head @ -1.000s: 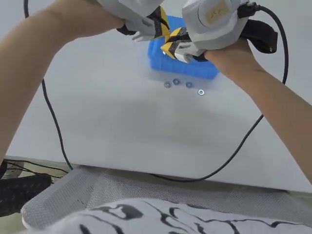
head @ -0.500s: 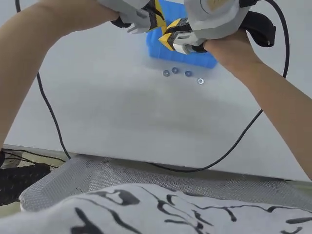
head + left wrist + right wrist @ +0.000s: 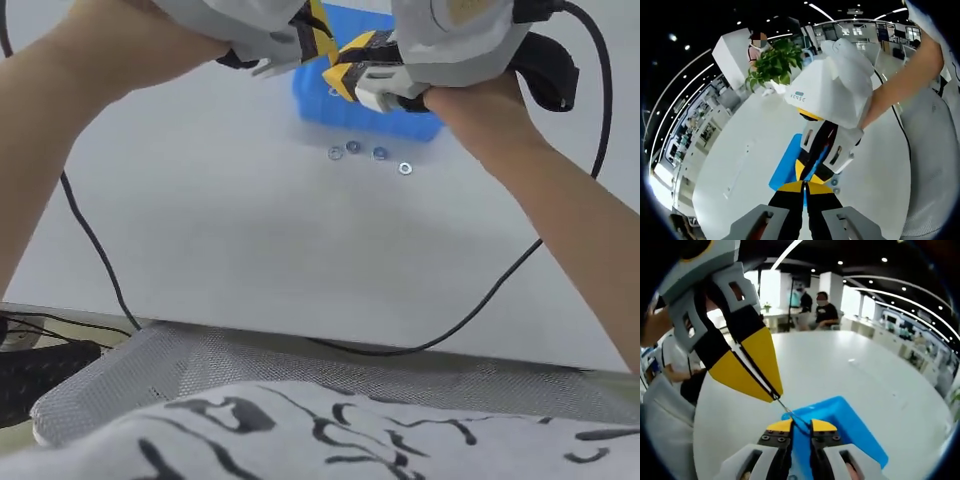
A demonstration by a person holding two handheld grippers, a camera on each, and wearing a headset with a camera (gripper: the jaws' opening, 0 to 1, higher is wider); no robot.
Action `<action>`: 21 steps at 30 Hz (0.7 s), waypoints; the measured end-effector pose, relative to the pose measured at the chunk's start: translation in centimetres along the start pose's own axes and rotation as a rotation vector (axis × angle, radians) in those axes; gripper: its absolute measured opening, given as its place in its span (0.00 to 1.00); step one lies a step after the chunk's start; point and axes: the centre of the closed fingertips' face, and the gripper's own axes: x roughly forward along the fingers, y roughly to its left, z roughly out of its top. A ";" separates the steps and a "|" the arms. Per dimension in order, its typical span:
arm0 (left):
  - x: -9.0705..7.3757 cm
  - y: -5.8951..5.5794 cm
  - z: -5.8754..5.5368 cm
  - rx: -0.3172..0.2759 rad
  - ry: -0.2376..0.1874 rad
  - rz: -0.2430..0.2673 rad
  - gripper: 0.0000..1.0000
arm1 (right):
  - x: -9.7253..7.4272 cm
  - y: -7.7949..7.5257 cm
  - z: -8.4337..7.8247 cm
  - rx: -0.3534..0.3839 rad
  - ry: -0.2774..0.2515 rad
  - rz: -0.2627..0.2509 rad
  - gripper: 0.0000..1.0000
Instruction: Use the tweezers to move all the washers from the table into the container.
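Your left gripper stays clamped on the tweezers, right gripper nearly closed round their tip (pinching or not, unclear), four washers unmoved before the container.

Bare table before blue container

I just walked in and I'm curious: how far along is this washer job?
Barely begun, it seems. Done: nothing I can confirm; the inside of the blue container is mostly hidden. In hand: the tweezers, pinched in the left claw and reaching into the right claw, above the container. Left: four washers on the table.
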 end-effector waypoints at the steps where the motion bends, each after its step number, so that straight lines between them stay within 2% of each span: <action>1: -0.5 0.1 0.3 -0.005 -0.011 0.011 0.00 | -0.5 0.2 0.5 0.015 -0.022 -0.001 0.08; 4: -1.5 0.1 1.0 -0.036 -0.050 0.029 0.00 | -2.2 1.3 1.7 0.035 -0.053 -0.004 0.08; 5: -2.0 0.0 1.3 -0.050 -0.068 0.033 0.00 | -2.4 1.6 2.0 0.031 -0.062 -0.007 0.08; 10: -2.8 -0.8 1.9 -0.065 -0.097 0.033 0.00 | -3.2 2.7 2.4 0.031 -0.086 -0.015 0.07; 17: -2.9 -2.0 1.6 -0.064 -0.093 0.008 0.00 | -3.2 3.8 1.5 0.100 -0.093 0.009 0.08; 20: -2.7 -2.7 1.3 -0.072 -0.096 -0.005 0.00 | -3.2 4.5 0.9 0.088 -0.075 0.015 0.08; 21: -2.5 -3.0 1.3 -0.078 -0.103 -0.012 0.00 | -3.2 4.6 0.6 0.058 -0.061 0.006 0.07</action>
